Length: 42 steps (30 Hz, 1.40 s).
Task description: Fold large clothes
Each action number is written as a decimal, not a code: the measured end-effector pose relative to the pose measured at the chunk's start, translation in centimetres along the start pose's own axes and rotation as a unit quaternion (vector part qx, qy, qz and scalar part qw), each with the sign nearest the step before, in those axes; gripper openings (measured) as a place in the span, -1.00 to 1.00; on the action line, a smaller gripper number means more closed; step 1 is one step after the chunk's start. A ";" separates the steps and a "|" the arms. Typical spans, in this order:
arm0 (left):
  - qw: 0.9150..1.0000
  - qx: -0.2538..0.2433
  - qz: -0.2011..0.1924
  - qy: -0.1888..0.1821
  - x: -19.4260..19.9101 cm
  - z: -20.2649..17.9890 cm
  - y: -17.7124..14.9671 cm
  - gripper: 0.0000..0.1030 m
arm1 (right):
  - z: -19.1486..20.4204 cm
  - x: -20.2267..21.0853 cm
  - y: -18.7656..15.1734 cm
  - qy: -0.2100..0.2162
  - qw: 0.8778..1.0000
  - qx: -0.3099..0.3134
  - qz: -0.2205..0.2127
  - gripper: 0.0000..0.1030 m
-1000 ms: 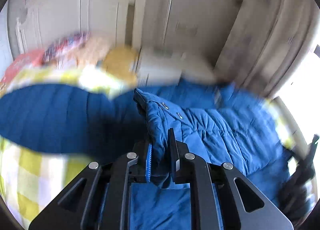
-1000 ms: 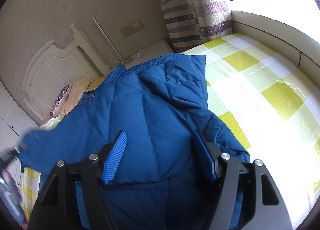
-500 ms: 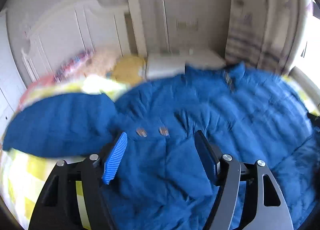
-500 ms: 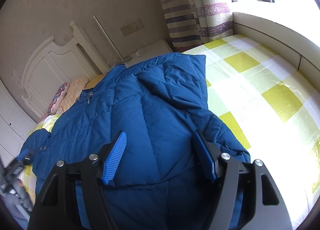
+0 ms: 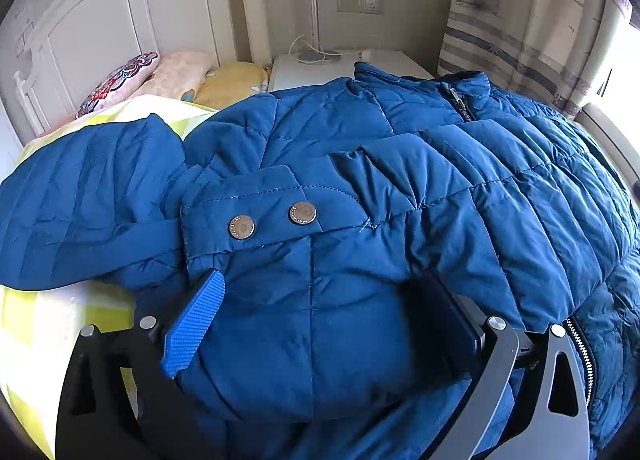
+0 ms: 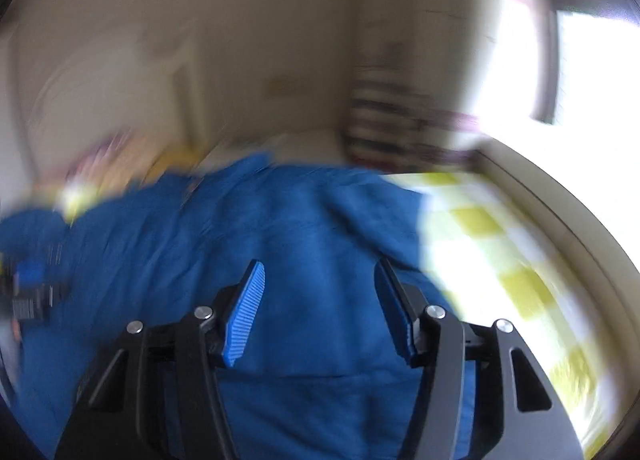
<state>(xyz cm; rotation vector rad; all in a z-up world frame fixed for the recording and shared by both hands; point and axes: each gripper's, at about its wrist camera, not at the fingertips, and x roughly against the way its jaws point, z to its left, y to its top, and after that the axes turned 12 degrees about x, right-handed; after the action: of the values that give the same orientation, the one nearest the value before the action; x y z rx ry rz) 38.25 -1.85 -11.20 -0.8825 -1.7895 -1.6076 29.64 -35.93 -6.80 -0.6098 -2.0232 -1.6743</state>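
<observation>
A large blue quilted puffer jacket lies spread on the bed, its collar and zip toward the headboard. A sleeve cuff with two metal snaps lies folded across its front. My left gripper is open, its jaws standing wide on either side of the padded cuff end without pinching it. The right wrist view is blurred by motion. There my right gripper is open and empty above the jacket.
The bed has a yellow and white checked cover. Pillows lie by the white headboard. A white bedside table with a lamp pole stands behind the jacket. A curtain and a bright window are at the right.
My left gripper has let go of the sleeve fold; the sleeve now lies across the jacket front. My right gripper has swung upward and its jaws have come somewhat closer together.
</observation>
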 end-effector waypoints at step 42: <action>0.989 0.111 -0.067 -0.069 5.3 5.4 -0.2 0.87 | 10.6 -5.1 2.1 0.091 0.986 0.093 0.104 0.93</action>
<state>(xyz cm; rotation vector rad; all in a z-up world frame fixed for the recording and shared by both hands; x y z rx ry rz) 34.88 4.04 -7.87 -0.8003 -2.1175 -1.4210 34.38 -25.46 -9.97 -0.5583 -1.8876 -1.3517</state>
